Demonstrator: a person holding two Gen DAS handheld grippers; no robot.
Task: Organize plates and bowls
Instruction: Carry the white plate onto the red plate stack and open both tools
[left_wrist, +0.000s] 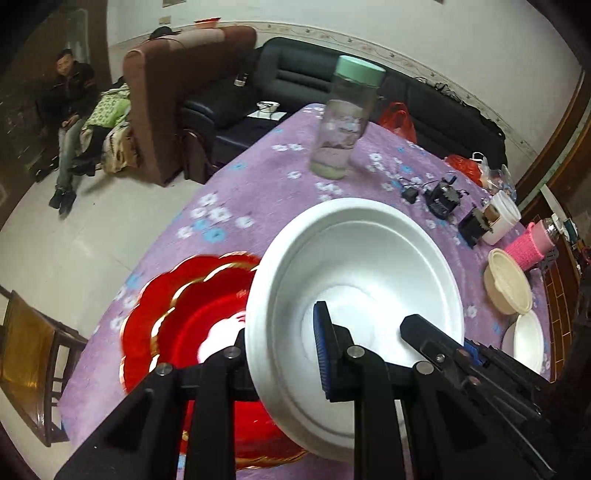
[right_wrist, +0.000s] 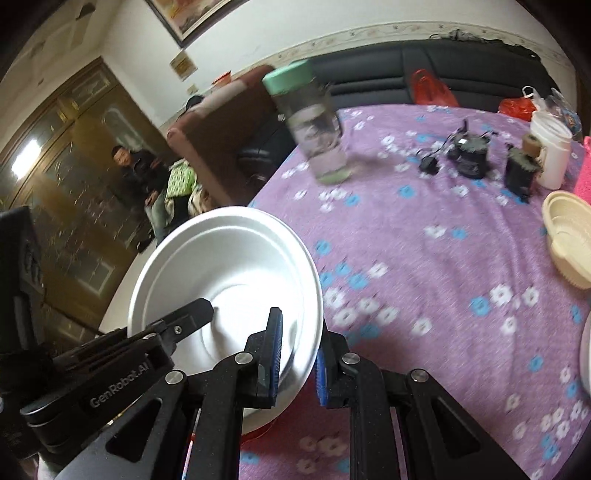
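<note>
Both grippers are gripping the same white bowl (left_wrist: 354, 280), one on each side of its rim. The left gripper (left_wrist: 284, 354) is pinching the near-left rim, one blue-padded finger inside the bowl and the other outside beneath it. The right gripper (right_wrist: 297, 354) is clamping the opposite edge the same way, its blue pads pressing the thin rim from both faces. The bowl is hanging tilted above the purple flowered tablecloth (right_wrist: 424, 258), clear of the table.

Just under and beside the bowl a red scalloped plate (left_wrist: 173, 314) with gold trim is lying on the cloth. Off to the right a cream bowl (left_wrist: 508, 280) is sitting near a second white dish (left_wrist: 528, 341) at the table edge.

Further back, a clear bottle (left_wrist: 343, 122) with a mint-green lid is standing upright mid-table, with small black chargers (left_wrist: 441, 199) and a white cup (left_wrist: 502, 218) to its right.

Beyond the table a brown armchair (left_wrist: 173, 103) and a dark sofa (left_wrist: 295, 77) are lining the wall, and a person (left_wrist: 72, 110) is sitting at the far left.
</note>
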